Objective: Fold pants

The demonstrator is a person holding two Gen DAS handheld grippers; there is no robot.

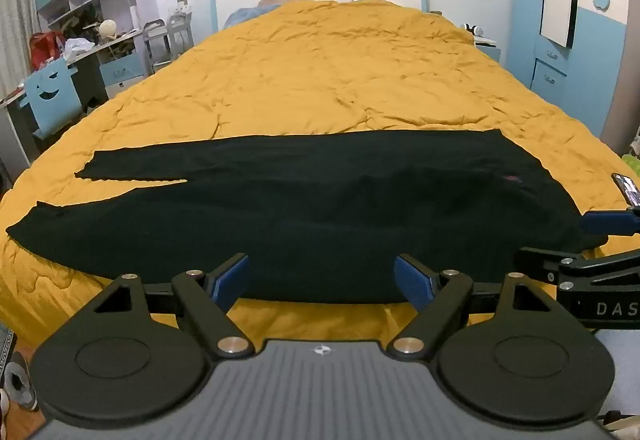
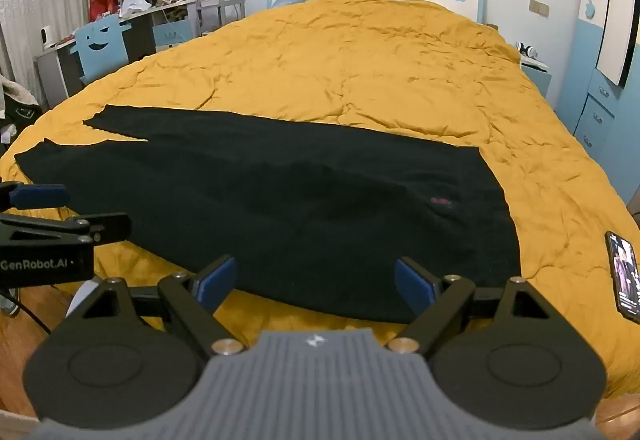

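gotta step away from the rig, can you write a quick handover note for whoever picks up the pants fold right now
Left hand-held gripper: open, empty, at the near edge of the black pants.
Right hand-held gripper: open, empty, also at the near edge, closer to the waist.
Pants lie flat on the yellow quilt, legs to the left and slightly apart, waist to the right. A phone lies right of the waist.
Done: pants spread out. Left: every fold.

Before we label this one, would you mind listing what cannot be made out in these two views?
- Phone: cut off by the left wrist view's right edge.
- Phone screen: too small to read in the right wrist view.
- Pants: black fabric hides seams and pockets.
- Pillows: hidden under the blanket.
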